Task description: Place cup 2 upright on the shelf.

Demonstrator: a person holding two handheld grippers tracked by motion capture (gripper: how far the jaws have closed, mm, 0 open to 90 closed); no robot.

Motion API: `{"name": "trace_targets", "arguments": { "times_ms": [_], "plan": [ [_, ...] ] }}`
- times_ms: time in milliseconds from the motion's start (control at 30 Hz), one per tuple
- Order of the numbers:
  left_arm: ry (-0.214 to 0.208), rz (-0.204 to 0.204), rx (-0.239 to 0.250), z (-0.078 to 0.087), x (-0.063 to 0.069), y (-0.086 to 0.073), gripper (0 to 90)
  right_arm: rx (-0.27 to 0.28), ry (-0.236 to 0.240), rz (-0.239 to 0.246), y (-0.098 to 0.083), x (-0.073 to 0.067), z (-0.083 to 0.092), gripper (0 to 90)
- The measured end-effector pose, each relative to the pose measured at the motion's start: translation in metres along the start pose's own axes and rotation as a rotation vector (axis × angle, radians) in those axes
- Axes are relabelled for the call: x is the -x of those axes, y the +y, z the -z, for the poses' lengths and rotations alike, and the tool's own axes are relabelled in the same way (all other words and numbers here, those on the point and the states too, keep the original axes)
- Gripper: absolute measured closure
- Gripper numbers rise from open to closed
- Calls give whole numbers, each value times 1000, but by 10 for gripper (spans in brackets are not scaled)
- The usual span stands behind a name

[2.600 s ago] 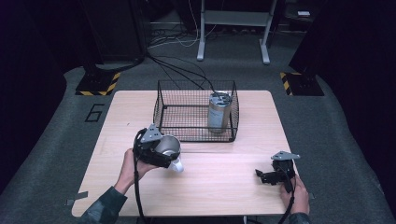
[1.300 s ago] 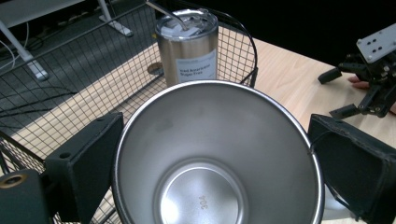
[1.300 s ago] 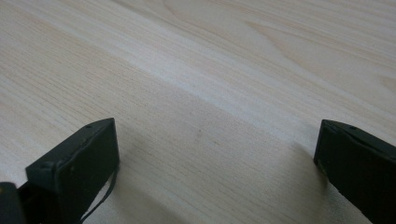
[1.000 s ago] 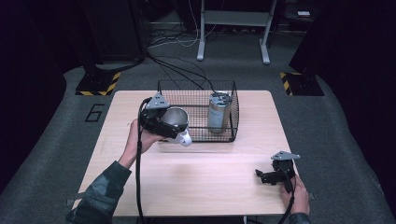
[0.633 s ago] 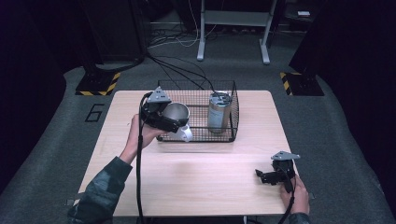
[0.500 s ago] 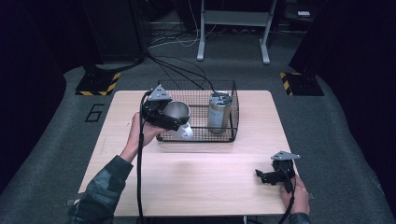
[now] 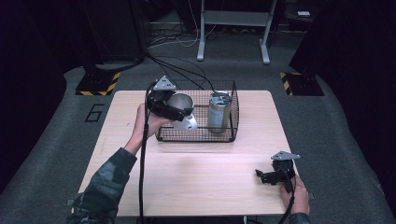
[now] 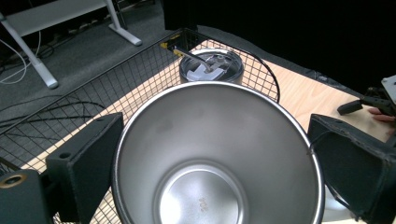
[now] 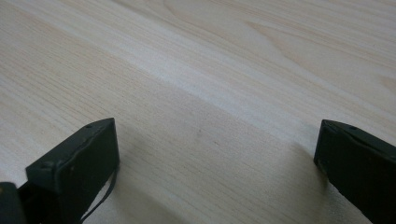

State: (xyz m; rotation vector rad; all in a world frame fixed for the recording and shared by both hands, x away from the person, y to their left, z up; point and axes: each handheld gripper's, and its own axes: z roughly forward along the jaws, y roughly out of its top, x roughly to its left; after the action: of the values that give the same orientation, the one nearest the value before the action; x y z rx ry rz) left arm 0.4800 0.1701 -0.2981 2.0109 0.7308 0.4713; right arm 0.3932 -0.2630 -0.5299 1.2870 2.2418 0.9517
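We hold the steel mug (image 7: 181, 108) clamped in our left gripper (image 7: 175, 111) over the wire basket (image 7: 229, 135); lowering it beside the tumbler (image 7: 218, 112) remains. Right gripper (image 7: 271, 176) rests on the desk (image 7: 196, 182), jaws apart.

Pretty dark room, grey carpet floor (image 7: 336, 140), light wooden table (image 7: 187, 182), white metal stand (image 7: 233, 23) and black cables (image 7: 173, 39) behind it.
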Motion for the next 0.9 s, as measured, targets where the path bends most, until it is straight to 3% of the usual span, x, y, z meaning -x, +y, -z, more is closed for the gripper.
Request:
{"name": "trace_targets", "arguments": {
  "times_ms": [467,767,900],
  "plan": [
    [34,18,-17,-17,-16,11,65,1,1,6,0,1,0,0],
    [65,54,-31,-30,-31,13,65,1,1,8,0,1,0,0],
    [79,89,-38,-38,-41,12,65,1,1,5,0,1,0,0]
  ]
}}
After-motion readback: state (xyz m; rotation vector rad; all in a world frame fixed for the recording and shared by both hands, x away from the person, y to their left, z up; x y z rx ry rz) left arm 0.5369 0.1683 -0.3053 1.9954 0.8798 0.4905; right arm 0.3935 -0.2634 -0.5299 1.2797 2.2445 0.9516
